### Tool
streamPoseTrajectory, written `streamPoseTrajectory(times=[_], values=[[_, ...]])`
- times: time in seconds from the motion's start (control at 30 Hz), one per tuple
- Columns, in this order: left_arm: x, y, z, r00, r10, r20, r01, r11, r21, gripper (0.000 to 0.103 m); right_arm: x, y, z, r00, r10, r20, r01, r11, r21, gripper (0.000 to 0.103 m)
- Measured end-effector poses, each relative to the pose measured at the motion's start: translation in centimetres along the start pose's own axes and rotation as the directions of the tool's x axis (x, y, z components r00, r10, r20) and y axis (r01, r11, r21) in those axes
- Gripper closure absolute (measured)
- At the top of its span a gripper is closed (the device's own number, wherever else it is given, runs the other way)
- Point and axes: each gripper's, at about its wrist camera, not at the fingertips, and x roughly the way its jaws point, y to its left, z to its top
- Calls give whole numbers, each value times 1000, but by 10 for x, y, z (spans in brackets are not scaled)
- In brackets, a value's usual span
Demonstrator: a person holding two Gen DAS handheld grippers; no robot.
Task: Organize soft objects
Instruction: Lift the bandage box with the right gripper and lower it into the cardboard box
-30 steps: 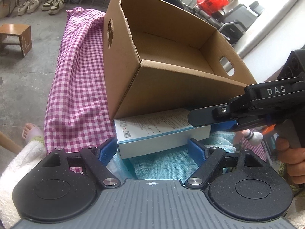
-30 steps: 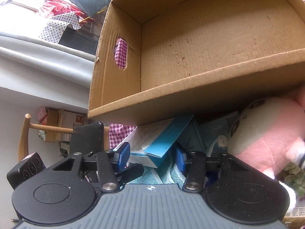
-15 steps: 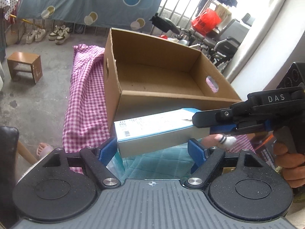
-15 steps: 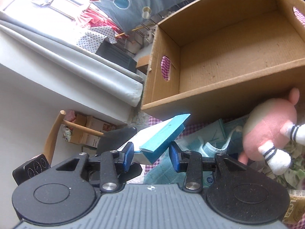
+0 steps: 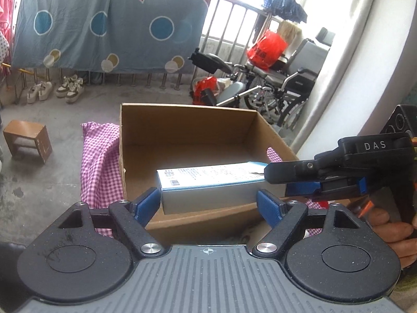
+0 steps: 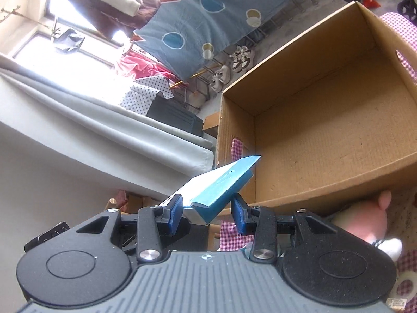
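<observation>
A long white box with a blue end hangs in the air over the near rim of an open, empty cardboard carton. My left gripper is shut on the white box, one blue pad at each of its long ends. My right gripper is shut on its blue end flap. In the left wrist view the right gripper comes in from the right, with a hand on its handle. A pink plush toy lies just in front of the carton.
The carton stands on a purple checked cloth. On the concrete floor beyond are a small wooden stool, shoes, and a wheelchair by the railing. A white curtain hangs beside the table.
Both grippers have risen with the white box between them, from low against the carton's front wall to above its near rim. The carton's inside now shows from above.
</observation>
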Motion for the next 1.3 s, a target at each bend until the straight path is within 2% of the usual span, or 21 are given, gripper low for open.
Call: streamPoseTrajectory(times=[0.17,0.33,0.37,0.43,0.47,0.5,0.57,0.63,0.73,0.83,0.93,1.07,1.17,1.3], values=[[52,12,18,994,19,-108,-21,1000,-17,21,47,-52,41,995,-11,-94,27,984,175,60],[101,35,31,970,22,-243,-43,996,-83,21,92,-101,70,981,15,-195,56,934,353,57],[110,39,34,963,9,-269,-40,993,-108,23,102,-113,76,977,56,-204,35,910,414,57],[131,51,43,945,-64,-319,0,980,-198,23,118,-126,88,972,108,-210,9,870,492,55],[140,58,47,939,-92,-330,9,970,-243,23,124,-129,95,976,101,-192,10,864,503,54],[145,60,50,940,-89,-329,-1,965,-263,23,128,-132,102,982,86,-168,10,865,502,50],[151,63,56,951,-39,-308,-47,962,-267,23,132,-136,114,989,74,-126,0,859,511,47],[147,62,59,958,-20,-284,-58,963,-262,21,130,-135,120,994,63,-94,-7,867,498,47],[135,59,57,965,-18,-260,-49,968,-248,19,120,-125,123,996,11,-85,26,906,422,44],[119,54,55,969,41,-246,-89,978,-190,17,117,-108,117,986,-89,-141,128,947,295,41],[96,50,50,974,89,-209,-121,982,-146,14,130,-83,104,947,-178,-267,221,965,140,41],[59,47,42,984,132,-116,-145,983,-113,5,162,-54,84,872,-290,-394,288,955,-64,43],[37,49,32,985,165,-57,-170,980,-106,2,192,-43,66,796,-376,-475,327,927,-186,54],[16,59,15,981,193,-13,-194,973,-124,1,218,-54,46,680,-516,-521,404,857,-321,58]])
